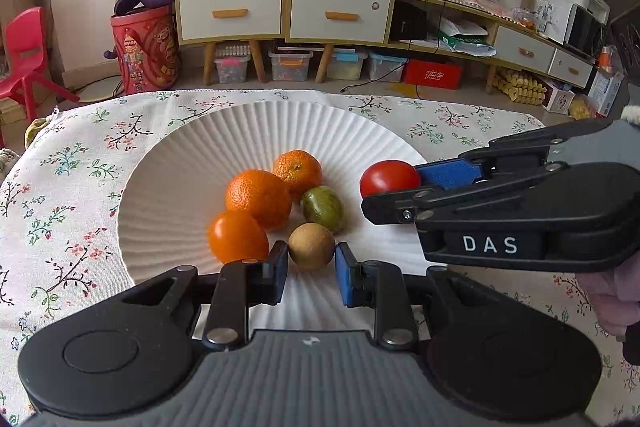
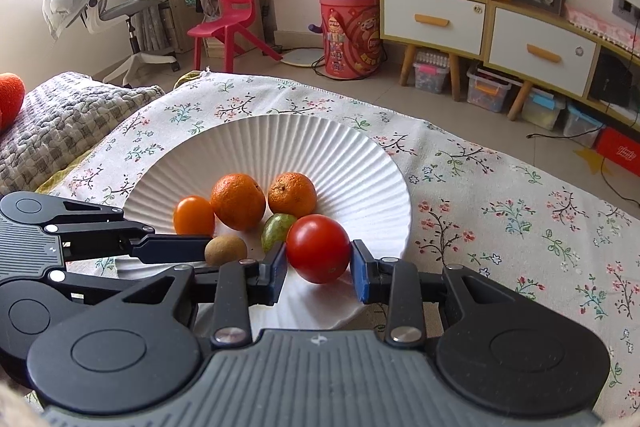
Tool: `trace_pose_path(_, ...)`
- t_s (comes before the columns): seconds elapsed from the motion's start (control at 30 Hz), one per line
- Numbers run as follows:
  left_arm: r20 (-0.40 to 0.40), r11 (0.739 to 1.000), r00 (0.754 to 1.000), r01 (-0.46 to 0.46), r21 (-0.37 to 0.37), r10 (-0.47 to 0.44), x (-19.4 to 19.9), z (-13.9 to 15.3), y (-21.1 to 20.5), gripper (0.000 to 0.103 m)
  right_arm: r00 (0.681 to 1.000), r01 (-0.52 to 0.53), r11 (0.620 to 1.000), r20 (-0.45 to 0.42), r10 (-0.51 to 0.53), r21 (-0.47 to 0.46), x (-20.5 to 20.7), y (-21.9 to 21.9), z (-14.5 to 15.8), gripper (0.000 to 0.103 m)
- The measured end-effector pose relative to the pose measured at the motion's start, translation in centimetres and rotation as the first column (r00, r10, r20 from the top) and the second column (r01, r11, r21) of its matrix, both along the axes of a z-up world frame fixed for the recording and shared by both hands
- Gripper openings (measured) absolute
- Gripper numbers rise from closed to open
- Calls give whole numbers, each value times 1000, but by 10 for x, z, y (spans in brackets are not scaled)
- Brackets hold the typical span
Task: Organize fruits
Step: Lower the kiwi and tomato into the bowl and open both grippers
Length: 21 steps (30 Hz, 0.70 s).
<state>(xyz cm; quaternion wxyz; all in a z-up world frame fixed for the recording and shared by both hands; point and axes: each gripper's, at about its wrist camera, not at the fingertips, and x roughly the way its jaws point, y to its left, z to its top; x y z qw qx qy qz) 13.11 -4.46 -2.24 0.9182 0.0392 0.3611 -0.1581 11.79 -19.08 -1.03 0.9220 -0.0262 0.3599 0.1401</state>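
A white ribbed plate [image 1: 260,131] [image 2: 300,143] holds two mandarins [image 1: 258,199] [image 1: 298,173], a smooth orange fruit [image 1: 238,237] and a green fruit [image 1: 323,209]. My left gripper [image 1: 311,255] is shut on a small brown fruit [image 1: 311,246] over the plate's near part. My right gripper [image 2: 319,259] is shut on a red tomato [image 2: 318,247] above the plate's near right rim. In the left wrist view the right gripper [image 1: 390,193] comes in from the right with the tomato [image 1: 388,178]. In the right wrist view the left gripper [image 2: 224,255] comes in from the left with the brown fruit [image 2: 225,249].
The plate lies on a floral tablecloth [image 1: 72,187] [image 2: 500,219]. A grey knitted cover [image 2: 60,123] lies to the left of the table. Beyond the table stand a red chair [image 2: 232,15], a red bin [image 1: 146,55] and shelf cabinets [image 1: 280,11].
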Motion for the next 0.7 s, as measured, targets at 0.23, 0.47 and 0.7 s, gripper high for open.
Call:
trace_pose_path(0.23, -1, 1000, 1000, 20, 2, -20, -2, 5, -2, 13, 1000, 16, 1000, 8, -16, 11, -6, -3, 5, 39)
trace_pose_path(0.47, 7, 999, 999, 35, 7, -35, -12, 11, 3, 27, 999, 42, 999, 22, -42, 11, -19, -5, 15, 44)
trace_pose_path(0.7, 36, 999, 998, 44, -10, -44, -26, 23, 14, 41, 997, 60, 998, 40, -60, 14, -35, -1, 23, 51)
